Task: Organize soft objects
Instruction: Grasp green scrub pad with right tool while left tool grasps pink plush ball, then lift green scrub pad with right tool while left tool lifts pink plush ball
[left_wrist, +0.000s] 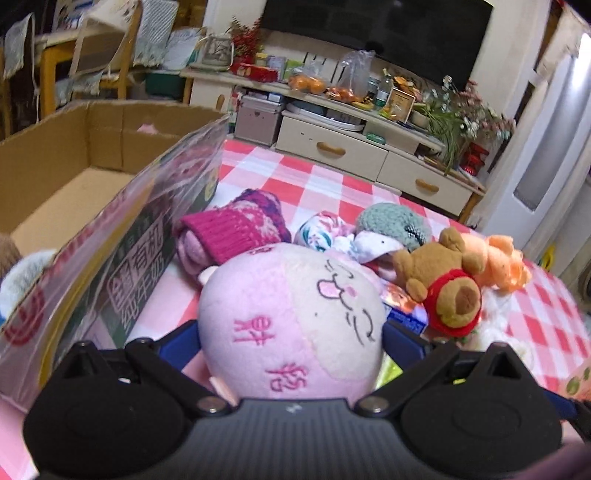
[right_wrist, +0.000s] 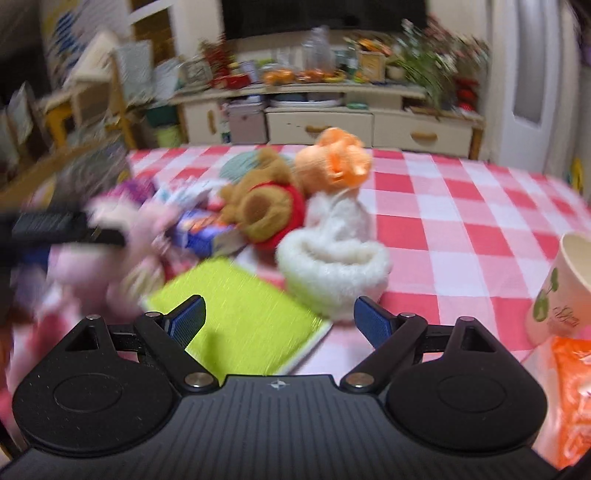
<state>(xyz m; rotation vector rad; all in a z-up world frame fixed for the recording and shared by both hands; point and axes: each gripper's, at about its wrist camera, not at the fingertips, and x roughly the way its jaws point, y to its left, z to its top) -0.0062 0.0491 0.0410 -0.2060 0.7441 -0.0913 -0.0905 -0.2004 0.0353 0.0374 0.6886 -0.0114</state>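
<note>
One pink plush (left_wrist: 291, 321) sits clamped in my left gripper (left_wrist: 291, 336), just right of the cardboard box (left_wrist: 66, 155), so I judge a short leftward carry drops it in; my right gripper (right_wrist: 279, 317) hangs wide and empty above the green notebook (right_wrist: 236, 314)

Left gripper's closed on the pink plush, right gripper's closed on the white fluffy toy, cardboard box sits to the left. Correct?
Not quite. The right gripper is open and holds nothing: in the right wrist view its blue fingers stand apart, short of the white fluffy toy. The rest holds: the left gripper is closed on the pink plush, and the cardboard box sits to the left.
</note>
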